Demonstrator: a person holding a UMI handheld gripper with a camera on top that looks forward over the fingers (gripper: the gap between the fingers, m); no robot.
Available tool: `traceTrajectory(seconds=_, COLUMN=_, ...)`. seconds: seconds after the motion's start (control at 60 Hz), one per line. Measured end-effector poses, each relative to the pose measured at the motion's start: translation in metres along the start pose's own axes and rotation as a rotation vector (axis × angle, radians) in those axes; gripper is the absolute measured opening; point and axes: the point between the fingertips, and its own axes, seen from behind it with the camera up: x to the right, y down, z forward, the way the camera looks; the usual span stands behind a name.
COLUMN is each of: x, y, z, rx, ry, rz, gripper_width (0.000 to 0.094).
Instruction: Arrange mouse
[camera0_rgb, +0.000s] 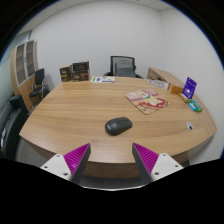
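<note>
Claw (110, 160) at the near edge of the bench (70, 115), fingers spread wide with a broad gap between the magenta pads (76, 157); nothing was held and neither finger touched any object. The black computer mouse (118, 125) lay on the wooden benchtop just ahead of the fingers, roughly in line with the gap between them and apart from both. Beyond the mouse and to the right lay a patterned mouse pad (147, 100), pink and tan, well apart from the mouse. Farther right, near the far side of the bench, stood a purple box (190, 88) with a small teal item (194, 105) just beside it; any lettering on them was too small to read. At the far edge of the bench lay some papers (103, 79), print illegible. Behind the bench stood a black office chair (122, 65), with a second chair (39, 82) at the left end and shelving (22, 62) against the left wall.
</note>
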Motion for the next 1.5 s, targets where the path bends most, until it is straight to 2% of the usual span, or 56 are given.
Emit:
traceTrajectory(seconds=0.5, x=0.017, y=-0.012, z=0.113, rx=-0.042, ry=-0.019, rz=0.003, gripper_width=0.0871)
traceTrajectory(seconds=0.917, x=0.007, y=-0.037, z=0.159, rx=-0.055, ry=-0.037, rz=-0.011, gripper_width=0.0870)
traceTrajectory(seconds=1.15, x=-0.010, y=-0.053, z=0.177, rx=-0.055, ry=-0.074, rz=-0.040, gripper_width=0.0837)
traceTrajectory(seconds=1.333, x=-0.018, y=-0.061, z=0.185, rx=-0.053, ry=-0.095, rz=-0.060, gripper_width=0.0713)
traceTrajectory(seconds=1.383, x=-0.018, y=-0.062, z=0.187, rx=-0.051, ry=-0.088, rz=-0.056, gripper_width=0.0636)
traceTrajectory(seconds=1.433, x=-0.016, y=-0.064, z=0.188, rx=-0.043, ry=-0.079, rz=-0.051, gripper_width=0.0501)
traceTrajectory(seconds=1.5, x=-0.014, y=-0.062, z=0.188, rx=-0.045, ry=-0.066, rz=-0.047, gripper_width=0.0466)
